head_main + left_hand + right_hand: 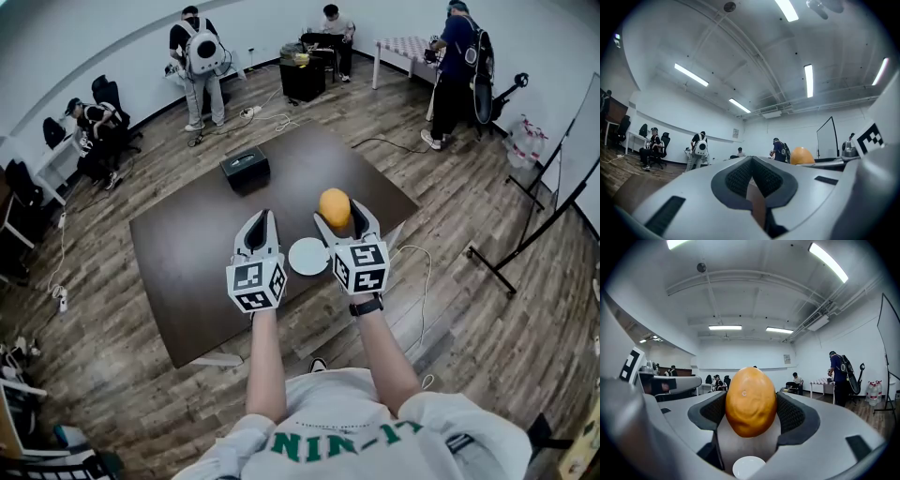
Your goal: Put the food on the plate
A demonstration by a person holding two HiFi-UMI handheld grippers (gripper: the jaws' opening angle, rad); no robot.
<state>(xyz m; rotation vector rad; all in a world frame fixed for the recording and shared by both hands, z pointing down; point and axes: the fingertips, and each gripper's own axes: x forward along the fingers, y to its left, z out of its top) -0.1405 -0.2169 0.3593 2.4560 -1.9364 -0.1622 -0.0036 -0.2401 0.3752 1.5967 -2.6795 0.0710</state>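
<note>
Wood-plank floor runs all round a dark brown worktop [187,262] in a big white room. A few people stand or sit along the far walls, away from the work. On the worktop are a small white plate [307,256] near the front edge and a black box [245,169] further back, well apart from it.

The right tool [339,217] is clenched on the food [751,401], a smooth orange-yellow lump, rounded like an egg. Both pads press on its sides, and it stands out past the tips. It appears lifted clear of the worktop: the right gripper view looks across the room rather than down, with the plate showing low beneath the jaws. From the head view the food sits just beyond the plate's far right edge, near it but not over it.

The left tool [751,173] is closed with nothing in it, its two pads meeting at the tips. It hangs just left of the plate.

By my reading, the pick-up is done and the job is about half through. The plate is bare, so what is left is to bring the food over it, lower it until it rests there, and let go. No other food shows on the worktop, so this looks like the only piece to move.
</note>
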